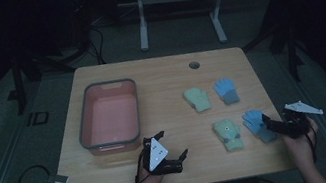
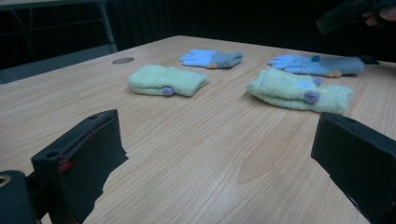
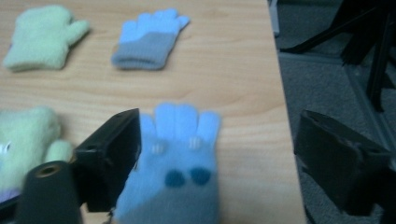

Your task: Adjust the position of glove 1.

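The right gripper [image 3: 217, 163] hangs just over the near blue glove [image 3: 175, 163] with its jaws spread wide to either side of it, holding nothing; the spread suits a pinch across the glove's width, which seems to be the step in hand. That glove lies flat close to the right edge of the table [image 1: 164, 78], fingers pointing away from the person, its soft knit showing 2 dark round dots and a greyer cuff. The left gripper [image 2: 219, 163] waits low above bare wood near the front edge, jaws likewise wide and empty, aimed toward the gloves as if kept ready. Just beside the near blue glove sits a near green mitten [image 1: 228, 134], fluffy and thick, with small purple and blue buttons on it. Farther back lie a far green mitten [image 1: 197, 99] and a far blue glove [image 1: 226, 90], the 4 pieces set in 2 loose rows, well apart from one another. On the left side of the table stands a rectangular bin [image 1: 85, 130] with a grey rim and pink inside, smooth plastic by its look, empty, probably where the gloves are meant to go.
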`<state>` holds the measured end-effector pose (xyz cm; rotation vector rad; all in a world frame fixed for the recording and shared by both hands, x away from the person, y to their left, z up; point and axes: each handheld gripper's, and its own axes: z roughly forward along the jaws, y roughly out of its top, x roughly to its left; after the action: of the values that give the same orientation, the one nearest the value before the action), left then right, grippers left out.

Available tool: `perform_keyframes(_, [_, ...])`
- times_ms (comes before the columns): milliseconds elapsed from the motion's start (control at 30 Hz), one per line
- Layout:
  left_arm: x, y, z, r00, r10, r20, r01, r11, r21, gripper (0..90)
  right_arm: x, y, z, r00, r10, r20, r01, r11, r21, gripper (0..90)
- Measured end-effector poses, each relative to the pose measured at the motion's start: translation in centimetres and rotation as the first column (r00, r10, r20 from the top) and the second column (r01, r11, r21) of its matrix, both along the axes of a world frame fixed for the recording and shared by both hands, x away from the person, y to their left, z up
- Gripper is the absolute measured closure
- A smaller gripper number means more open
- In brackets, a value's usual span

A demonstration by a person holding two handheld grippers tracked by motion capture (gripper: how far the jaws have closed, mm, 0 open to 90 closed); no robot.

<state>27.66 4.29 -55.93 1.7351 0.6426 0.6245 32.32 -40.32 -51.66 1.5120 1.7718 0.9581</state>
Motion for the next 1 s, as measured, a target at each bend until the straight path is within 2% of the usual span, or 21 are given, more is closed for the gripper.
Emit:
perform_keyframes(133, [0.0,0.0,0.0,1.0,0.001,-0.001,-0.001,1.0,-0.002,2.1,0.6,0.2,0.9,0.9999,0.01,0.006,-0.01,0.9999,0.005,21.6])
perform_keyframes(267, [0.0,0.0,0.0,1.0,-0.001,0.0,0.001,1.0,-0.001,2.1,0.9,0.7,2.0,0.9993,0.029,0.025,-0.029,0.9994,-0.018,27.0])
perform_keyframes(467, [0.0,0.0,0.0,1.0,-0.003,-0.001,0.003,1.0,0.001,2.1,2.0,1.5,3.6,0.9961,0.085,0.022,-0.085,0.9964,-0.006,28.6])
perform_keyframes(567, [0.0,0.0,0.0,1.0,-0.003,-0.002,0.003,1.0,0.001,2.1,2.2,1.7,3.8,0.9955,0.091,0.023,-0.091,0.9958,-0.012,28.7])
perform_keyframes(600, [0.0,0.0,0.0,1.0,-0.003,-0.001,0.003,1.0,0.002,2.1,2.6,2.3,4.3,0.9926,0.119,0.024,-0.119,0.9928,-0.017,29.1])
perform_keyframes(700, [0.0,0.0,0.0,1.0,-0.004,0.0,0.004,1.0,0.003,2.1,2.9,2.8,4.6,0.9901,0.138,0.024,-0.138,0.9901,-0.027,30.0])
perform_keyframes(800, [0.0,0.0,0.0,1.0,-0.002,-0.002,0.002,1.0,0.001,2.1,3.6,3.7,5.2,0.9849,0.171,0.023,-0.17,0.9839,-0.055,39.0])
perform_keyframes(867, [0.0,0.0,0.0,1.0,-0.002,-0.001,0.002,1.0,0.002,2.1,3.8,4.2,5.5,0.9827,0.183,0.031,-0.18,0.9814,-0.066,41.6])
perform_keyframes(1000, [0.0,0.0,0.0,1.0,-0.004,-0.001,0.004,1.0,0.001,2.1,4.5,5.1,6.1,0.9774,0.208,0.036,-0.206,0.9765,-0.064,41.8])
